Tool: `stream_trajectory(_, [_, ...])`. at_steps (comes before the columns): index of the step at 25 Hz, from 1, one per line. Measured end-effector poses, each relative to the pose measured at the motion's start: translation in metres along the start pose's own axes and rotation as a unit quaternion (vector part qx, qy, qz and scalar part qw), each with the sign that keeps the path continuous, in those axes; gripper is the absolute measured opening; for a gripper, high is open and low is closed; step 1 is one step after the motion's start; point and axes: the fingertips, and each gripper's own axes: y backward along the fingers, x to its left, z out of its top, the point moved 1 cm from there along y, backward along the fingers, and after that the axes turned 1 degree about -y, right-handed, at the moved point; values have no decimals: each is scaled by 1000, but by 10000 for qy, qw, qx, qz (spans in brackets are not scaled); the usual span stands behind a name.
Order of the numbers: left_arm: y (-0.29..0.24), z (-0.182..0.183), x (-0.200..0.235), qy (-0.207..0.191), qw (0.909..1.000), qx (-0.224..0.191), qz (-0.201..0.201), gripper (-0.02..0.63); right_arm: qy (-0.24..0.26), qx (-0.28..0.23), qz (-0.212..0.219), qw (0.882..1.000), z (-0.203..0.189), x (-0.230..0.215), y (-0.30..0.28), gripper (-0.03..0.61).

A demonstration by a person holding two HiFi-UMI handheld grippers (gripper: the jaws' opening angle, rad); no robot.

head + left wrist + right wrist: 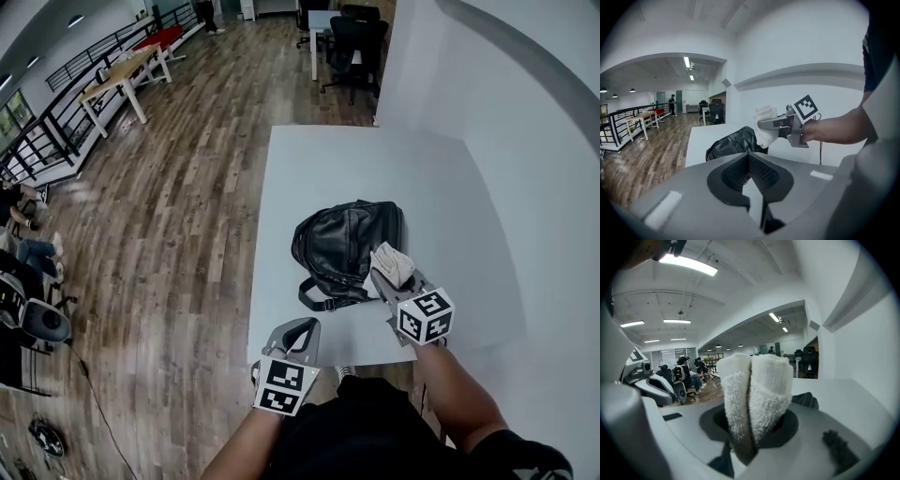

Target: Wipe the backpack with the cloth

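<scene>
**Friend:** What are your tongs doing?

**Me:** My right tongs are squeezed tight on the cloth. The cloth is white and fluffy. It is folded in two and sticks up out of the tongs. My left tongs are closed at the tips and have nothing in them. They hang low in the middle of the head view, over the near edge of the tabletop, apart from the bag.

**Friend:** Where is the backpack?

**Me:** The backpack lies flat in the middle of the picture, on the tabletop. It is black and shiny, with a strap curling out at its near end. My cloth is at the bag's right side. I can't tell if it touches the bag.

**Friend:** What is the room like?

**Me:** The tabletop is white and bare all around the bag. A white wall fills the right side. The floor is brown wood. Black chairs stand at the top. Pale tables and a red one stand at the upper left, next to a dark railing. People sit at the far left edge.

**Friend:** How many of each thing?

**Me:** One backpack, one cloth, one white tabletop and two tongs. Each of the tongs has one cube with black and white squares.
</scene>
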Motion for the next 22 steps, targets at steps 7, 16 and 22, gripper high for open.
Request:
stream_trajectory(7, [-17, -6, 10, 297, 9991, -56, 304, 6, 281, 27, 368, 9989, 21, -12, -73, 98])
stream_trajectory(16, [-11, -29, 19, 690, 9949, 300, 676, 6, 383, 396, 606, 9966, 14, -30, -166, 98])
stream_trajectory(22, [-7, -37, 34, 861, 9898, 417, 1059, 6, 480, 525, 728, 9948, 13, -30, -226, 98])
